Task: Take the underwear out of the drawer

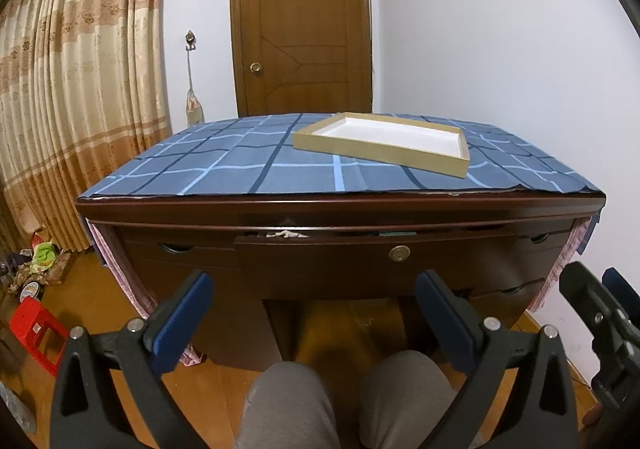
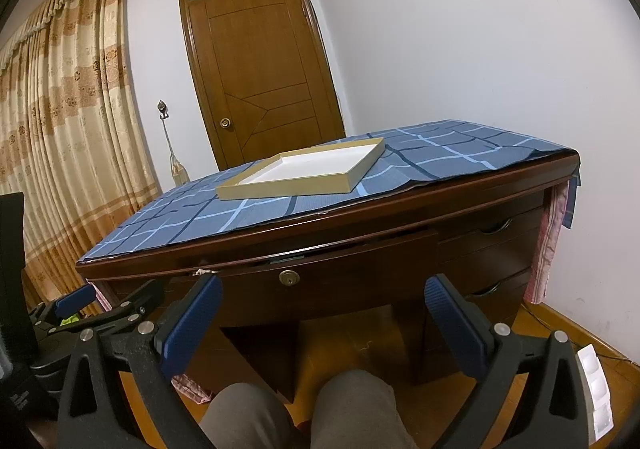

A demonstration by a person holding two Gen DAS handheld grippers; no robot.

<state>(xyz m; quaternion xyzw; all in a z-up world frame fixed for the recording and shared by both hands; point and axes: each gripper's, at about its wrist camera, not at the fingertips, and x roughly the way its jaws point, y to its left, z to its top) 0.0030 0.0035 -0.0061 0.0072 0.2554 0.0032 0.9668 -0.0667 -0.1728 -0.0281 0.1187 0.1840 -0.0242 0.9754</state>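
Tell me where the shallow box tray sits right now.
The tray rests on the blue checked cloth atop the desk, right of centre in the left wrist view, above the slightly open centre drawer.

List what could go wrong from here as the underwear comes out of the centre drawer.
1. The drawer is open only a crack, so neither open gripper, left or right, likely fits in yet.
2. White fabric sits at the gap and may snag.
3. The front shows only a lock, so pulling may slip.

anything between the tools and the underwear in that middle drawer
Yes: the drawer is open only a crack, with pale cloth peeking out. Its front panel and the desk's top edge block both open tools, left and right.
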